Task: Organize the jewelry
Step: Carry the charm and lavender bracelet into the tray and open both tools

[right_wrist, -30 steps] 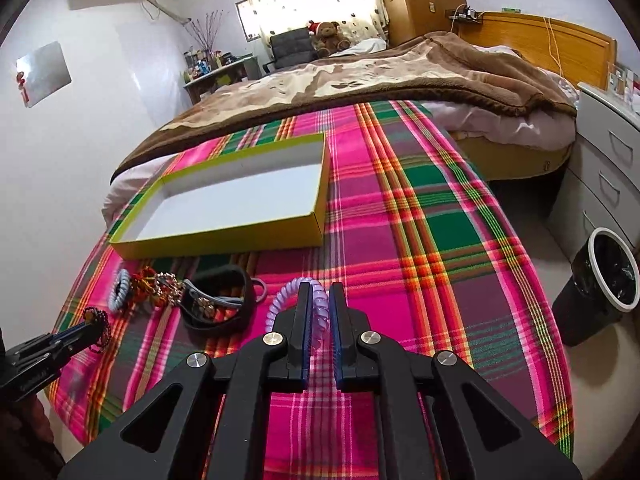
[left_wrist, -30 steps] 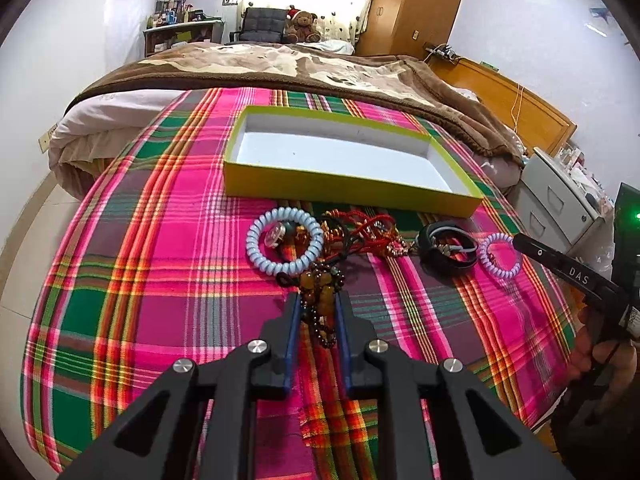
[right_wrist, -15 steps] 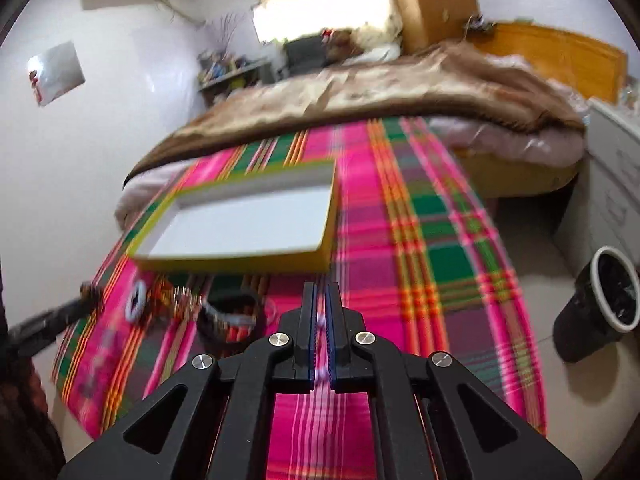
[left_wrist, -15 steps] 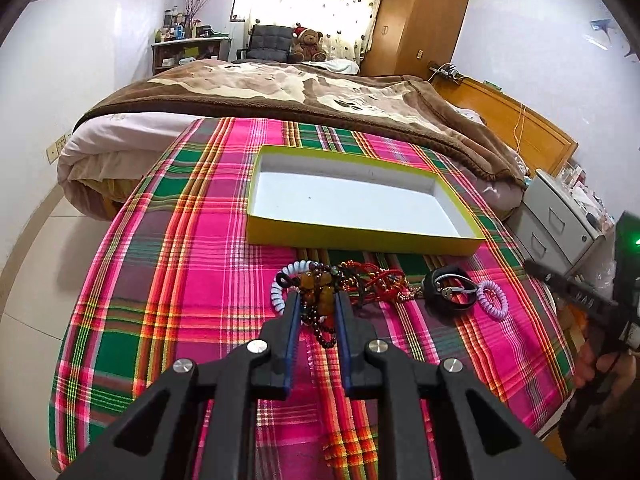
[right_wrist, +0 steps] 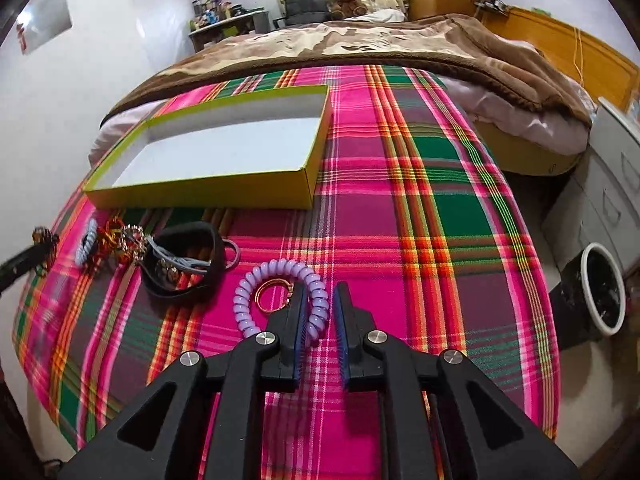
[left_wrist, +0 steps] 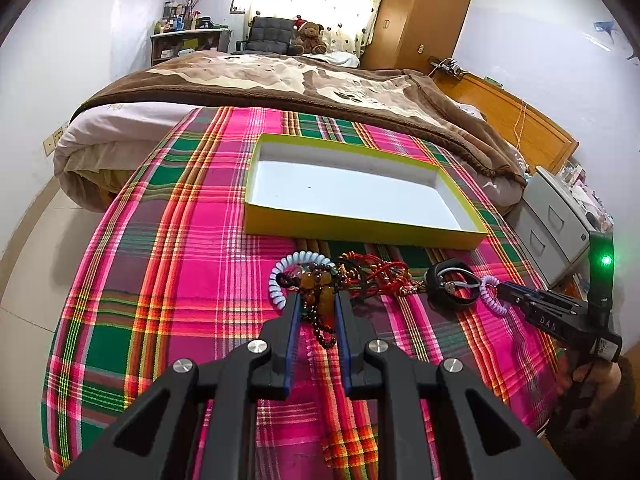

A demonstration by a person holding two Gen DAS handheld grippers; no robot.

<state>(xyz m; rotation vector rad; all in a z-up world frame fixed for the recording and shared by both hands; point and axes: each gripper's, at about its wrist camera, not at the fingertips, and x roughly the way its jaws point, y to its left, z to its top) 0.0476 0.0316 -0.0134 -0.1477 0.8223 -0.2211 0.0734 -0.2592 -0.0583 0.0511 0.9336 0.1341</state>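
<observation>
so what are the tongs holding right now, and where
Left tongs grip the amber bead bracelet at its near end. Right tongs, just opening, hold nothing; the purple coil tie lies between them.

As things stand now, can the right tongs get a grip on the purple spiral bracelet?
Probably yes. The right tongs have just been opening, and one side of the purple spiral bracelet already lies between the pads on the plaid cloth. Nothing covers it; the black band lies apart, to its left.

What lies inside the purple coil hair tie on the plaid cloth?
A thin gold ring lies inside the purple coil hair tie, on the plaid cloth. The right gripper's finger covers its right edge.
</observation>
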